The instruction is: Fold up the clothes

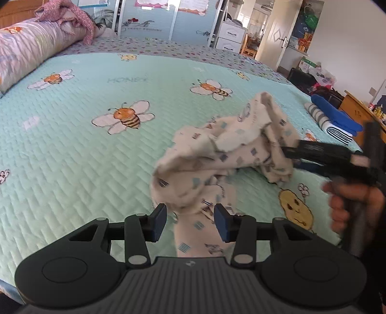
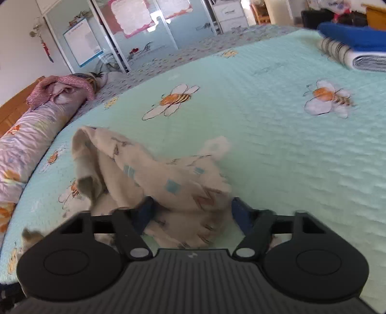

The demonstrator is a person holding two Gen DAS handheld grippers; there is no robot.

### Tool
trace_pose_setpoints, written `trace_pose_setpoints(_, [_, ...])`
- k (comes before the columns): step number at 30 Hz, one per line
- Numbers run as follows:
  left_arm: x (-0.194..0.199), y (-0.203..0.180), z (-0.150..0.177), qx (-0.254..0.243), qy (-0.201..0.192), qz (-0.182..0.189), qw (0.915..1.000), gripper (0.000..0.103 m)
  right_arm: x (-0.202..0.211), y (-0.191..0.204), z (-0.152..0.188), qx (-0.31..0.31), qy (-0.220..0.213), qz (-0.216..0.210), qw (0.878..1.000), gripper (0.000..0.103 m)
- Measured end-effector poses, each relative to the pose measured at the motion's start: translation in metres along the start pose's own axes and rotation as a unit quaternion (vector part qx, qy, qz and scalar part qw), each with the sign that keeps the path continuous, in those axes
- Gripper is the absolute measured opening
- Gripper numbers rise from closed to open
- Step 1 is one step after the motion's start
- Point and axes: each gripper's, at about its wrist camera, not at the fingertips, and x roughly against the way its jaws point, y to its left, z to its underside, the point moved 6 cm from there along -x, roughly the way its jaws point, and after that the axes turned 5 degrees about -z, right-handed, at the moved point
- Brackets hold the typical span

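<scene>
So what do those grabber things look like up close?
Each is matte black plastic. The left gripper has a ribbed grey middle plate with a small pale logo, two big round discs at the sides, silver pivot pins, and two fingers faced with dark blue ridged pads. The right gripper looks the same. No cables show.

Mint-green quilted bedspread (image 1: pixel 72 169) with cartoon bee prints covers the bed, long purple floral bolster pillow (image 1: pixel 29 48) along its far-left edge with a pink knitted cloth (image 1: pixel 70 14) heaped on the end. Beyond the bed: pale blue sliding wardrobe doors (image 1: pixel 149 21) with posters, white drawer unit (image 1: pixel 230 36), white door (image 1: pixel 277 36) ajar. Wooden cabinet (image 1: pixel 357 108) at right.
</scene>
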Motion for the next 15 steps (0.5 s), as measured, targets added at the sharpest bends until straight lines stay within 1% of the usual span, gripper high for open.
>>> trace_pose_setpoints(1, [0.003,0.002,0.000,0.001,-0.004,-0.005,1.0000,0.046,0.000,0.015,0.004,0.027,0.010,-0.013,0.999,0.032])
trace_pose_setpoints(2, [0.007,0.006,-0.001,0.006,-0.008,-0.008,0.9999,0.046,0.003,0.038,0.009,0.074,0.012,-0.022,0.997,0.032])
trace_pose_setpoints(3, [0.011,0.011,-0.002,0.014,-0.013,-0.010,0.9998,0.046,0.008,0.061,0.020,0.116,0.020,-0.046,0.992,0.032])
trace_pose_setpoints(5, [0.018,0.021,-0.003,0.028,-0.021,-0.014,0.9993,0.046,0.024,0.101,0.053,0.168,0.069,-0.123,0.976,0.030])
trace_pose_setpoints(7, [0.025,0.029,-0.003,0.037,-0.027,-0.016,0.9988,0.046,0.043,0.120,0.088,0.208,0.112,-0.164,0.958,0.030])
trace_pose_setpoints(8, [0.028,0.031,-0.003,0.040,-0.029,-0.015,0.9987,0.046,0.056,0.123,0.100,0.224,0.111,-0.164,0.954,0.031])
trace_pose_setpoints(12, [0.028,0.028,-0.001,0.044,-0.032,0.002,0.9985,0.046,0.094,0.117,0.103,0.247,0.055,-0.146,0.956,0.033])
trace_pose_setpoints(13, [0.024,0.024,-0.001,0.043,-0.029,0.010,0.9986,0.046,0.094,0.116,0.091,0.264,0.037,-0.136,0.954,0.038])
trace_pose_setpoints(14, [0.021,0.019,-0.003,0.040,-0.025,0.018,0.9987,0.046,0.090,0.116,0.078,0.280,0.023,-0.126,0.951,0.046])
trace_pose_setpoints(15, [0.016,0.013,-0.005,0.034,-0.021,0.026,0.9988,0.046,0.085,0.116,0.067,0.294,0.019,-0.122,0.948,0.051])
